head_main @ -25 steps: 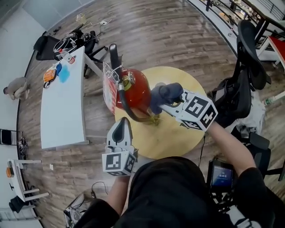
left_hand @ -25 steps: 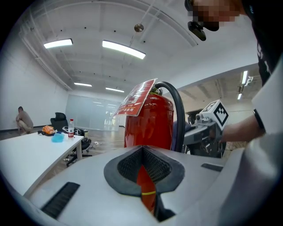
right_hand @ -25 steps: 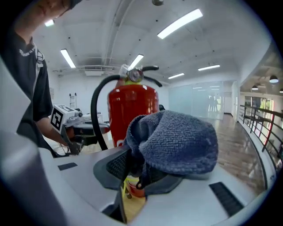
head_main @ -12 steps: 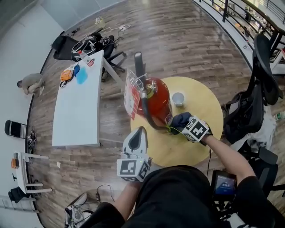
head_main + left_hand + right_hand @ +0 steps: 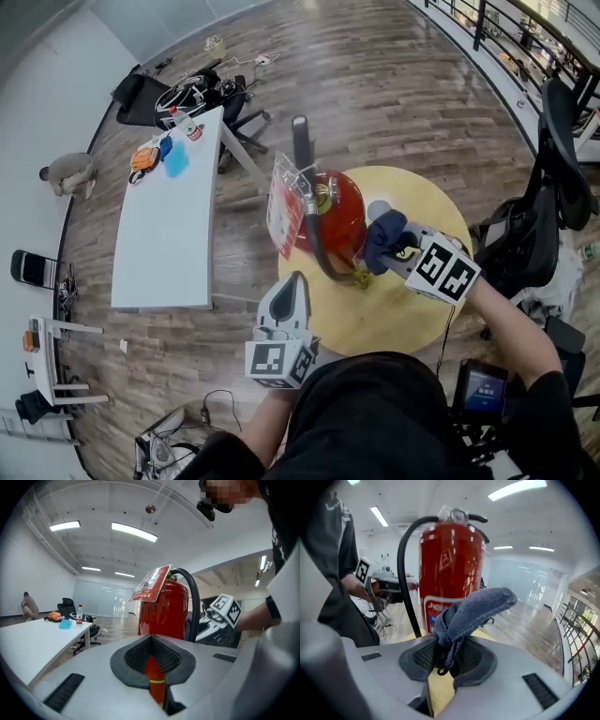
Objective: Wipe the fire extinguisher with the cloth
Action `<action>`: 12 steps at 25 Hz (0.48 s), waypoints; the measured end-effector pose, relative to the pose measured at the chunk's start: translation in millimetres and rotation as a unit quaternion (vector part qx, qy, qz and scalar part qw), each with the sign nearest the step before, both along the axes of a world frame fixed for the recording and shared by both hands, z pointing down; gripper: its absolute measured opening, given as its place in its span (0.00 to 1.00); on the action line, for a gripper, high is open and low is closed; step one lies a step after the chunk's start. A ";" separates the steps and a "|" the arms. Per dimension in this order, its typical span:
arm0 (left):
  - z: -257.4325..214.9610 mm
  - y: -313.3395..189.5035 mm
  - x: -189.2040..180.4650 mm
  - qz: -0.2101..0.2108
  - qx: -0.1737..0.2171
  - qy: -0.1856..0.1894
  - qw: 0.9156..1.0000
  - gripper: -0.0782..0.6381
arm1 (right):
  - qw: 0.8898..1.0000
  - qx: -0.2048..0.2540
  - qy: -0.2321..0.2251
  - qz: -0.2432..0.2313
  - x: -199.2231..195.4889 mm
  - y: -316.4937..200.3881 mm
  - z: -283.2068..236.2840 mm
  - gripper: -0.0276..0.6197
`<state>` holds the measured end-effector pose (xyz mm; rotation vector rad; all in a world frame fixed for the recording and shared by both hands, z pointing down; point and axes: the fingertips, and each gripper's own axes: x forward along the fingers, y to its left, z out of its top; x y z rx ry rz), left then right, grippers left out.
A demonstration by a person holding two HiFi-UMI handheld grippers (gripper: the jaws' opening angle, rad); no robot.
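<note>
Now right gripper (image 5: 401,253) fingers clench cloth (image 5: 382,234), seemingly touching extinguisher (image 5: 339,208); left gripper (image 5: 293,281) clenched, clear.

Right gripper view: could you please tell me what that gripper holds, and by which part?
The right gripper is shut on the cloth, pinching its bunched lower end; the rest sticks up free.

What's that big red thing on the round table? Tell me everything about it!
It is a red fire extinguisher, shiny like painted metal, standing upright on the round yellow table. A black hose curves from its top down its side. On top are a black handle and a small gauge. A red-and-white tag hangs by its neck, and a white label sits low on its body. The blue cloth, held in the right gripper, is at its side.
</note>
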<state>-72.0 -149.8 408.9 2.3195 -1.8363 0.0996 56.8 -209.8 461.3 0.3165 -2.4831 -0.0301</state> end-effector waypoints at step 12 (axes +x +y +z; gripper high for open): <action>-9.6 -1.8 -0.8 0.000 0.012 0.005 1.000 0.14 | 0.984 0.155 -0.080 -0.033 -2.6 2.7 -122.7 0.26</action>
